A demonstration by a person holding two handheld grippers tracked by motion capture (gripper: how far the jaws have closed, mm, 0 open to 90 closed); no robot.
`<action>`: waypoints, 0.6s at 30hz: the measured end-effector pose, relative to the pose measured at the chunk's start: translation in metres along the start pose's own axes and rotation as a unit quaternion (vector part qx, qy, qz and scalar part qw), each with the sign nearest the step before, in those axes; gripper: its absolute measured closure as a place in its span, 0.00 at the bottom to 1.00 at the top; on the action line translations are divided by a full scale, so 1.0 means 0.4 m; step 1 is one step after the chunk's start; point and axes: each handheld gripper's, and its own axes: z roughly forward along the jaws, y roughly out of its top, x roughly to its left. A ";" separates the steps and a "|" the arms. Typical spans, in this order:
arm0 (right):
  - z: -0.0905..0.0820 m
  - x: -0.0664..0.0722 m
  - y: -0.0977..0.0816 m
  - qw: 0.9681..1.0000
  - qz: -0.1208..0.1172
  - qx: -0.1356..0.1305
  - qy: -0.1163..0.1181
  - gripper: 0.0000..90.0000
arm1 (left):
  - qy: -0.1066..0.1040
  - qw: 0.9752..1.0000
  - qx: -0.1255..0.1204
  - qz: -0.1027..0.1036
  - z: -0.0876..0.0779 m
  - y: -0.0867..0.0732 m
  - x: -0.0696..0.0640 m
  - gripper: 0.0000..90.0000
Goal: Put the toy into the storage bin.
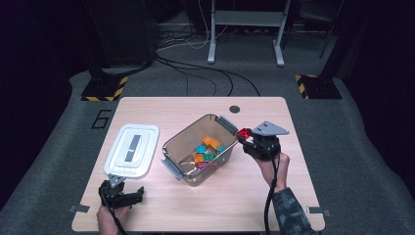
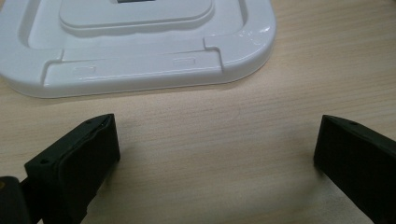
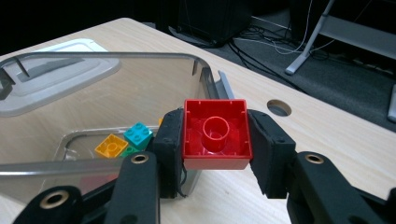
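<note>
A clear plastic bin stands in the middle of the table with several coloured bricks inside. My right gripper hovers at the bin's right rim, shut on a red brick whose hollow underside faces the camera. In the right gripper view the bin lies just beyond that brick, with yellow and teal bricks on its floor. My left gripper rests low near the table's front left edge, open with nothing between its jaws. Just ahead of the left gripper lies the white lid.
The white lid lies flat left of the bin. A round cable hole sits near the table's far edge. Bare wood stretches in front of the bin and along the right side. Stands and cables cross the floor behind the table.
</note>
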 end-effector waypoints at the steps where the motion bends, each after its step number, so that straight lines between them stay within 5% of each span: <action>1: 0.002 0.000 0.005 1.000 0.000 0.000 0.001 0.65 | 0.000 1.000 0.000 0.000 0.000 0.000 0.000 0.00; 18: 0.055 0.006 0.065 1.000 -0.014 -0.002 0.014 0.65 | 0.000 1.000 0.000 -0.001 0.000 0.000 0.000 0.00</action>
